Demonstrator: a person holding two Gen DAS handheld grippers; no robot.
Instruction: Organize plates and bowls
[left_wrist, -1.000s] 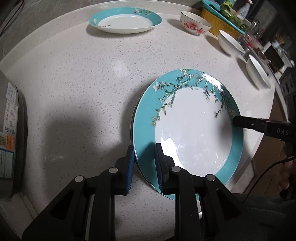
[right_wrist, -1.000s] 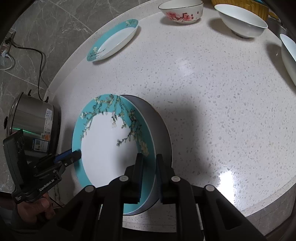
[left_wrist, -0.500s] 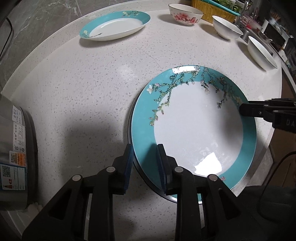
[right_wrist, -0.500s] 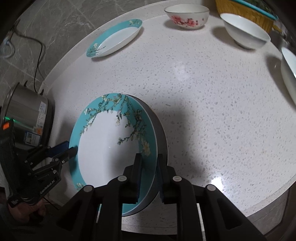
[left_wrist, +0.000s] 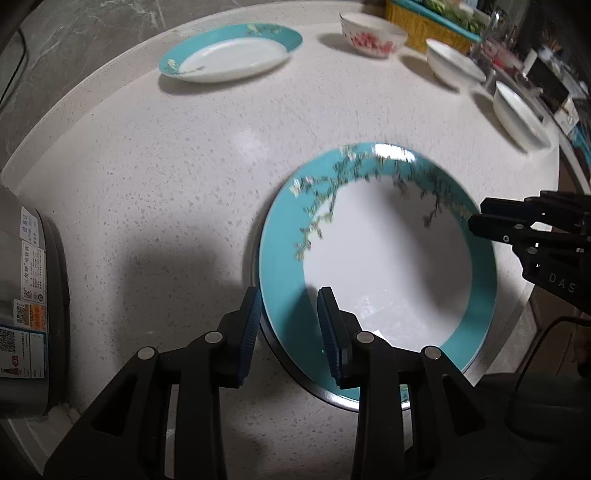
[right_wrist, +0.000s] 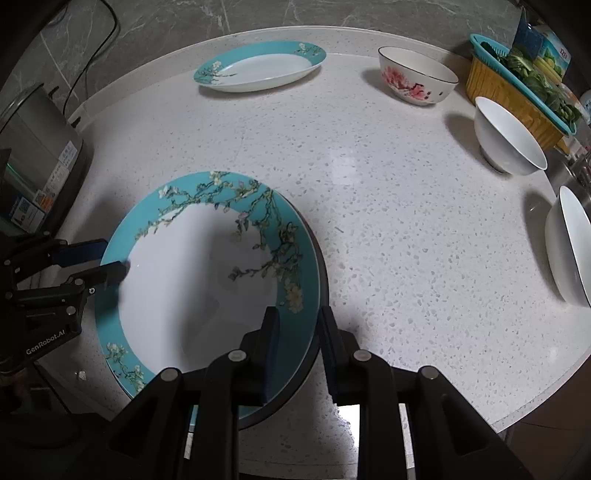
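A round teal-rimmed plate with blossom branches (left_wrist: 388, 266) (right_wrist: 199, 280) lies near the counter's front edge, on top of a dark-rimmed plate (right_wrist: 320, 273). My left gripper (left_wrist: 288, 314) straddles its near rim with jaws parted. My right gripper (right_wrist: 295, 328) straddles the opposite rim, also parted. Each gripper shows in the other's view: the right (left_wrist: 476, 218), the left (right_wrist: 110, 258). An oval teal plate (left_wrist: 229, 55) (right_wrist: 258, 66) lies at the back.
A floral bowl (right_wrist: 417, 79) and two white bowls (right_wrist: 508, 142) (right_wrist: 570, 247) stand along the right side. A yellow basket of greens (right_wrist: 517, 85) is behind them. A steel cooker (right_wrist: 37, 147) stands at the left. The counter edge (right_wrist: 517, 406) is close.
Both grippers have opened their jaws around the plate rim. The teal plate has come down from a tilt and now lies flat on the lower plate.
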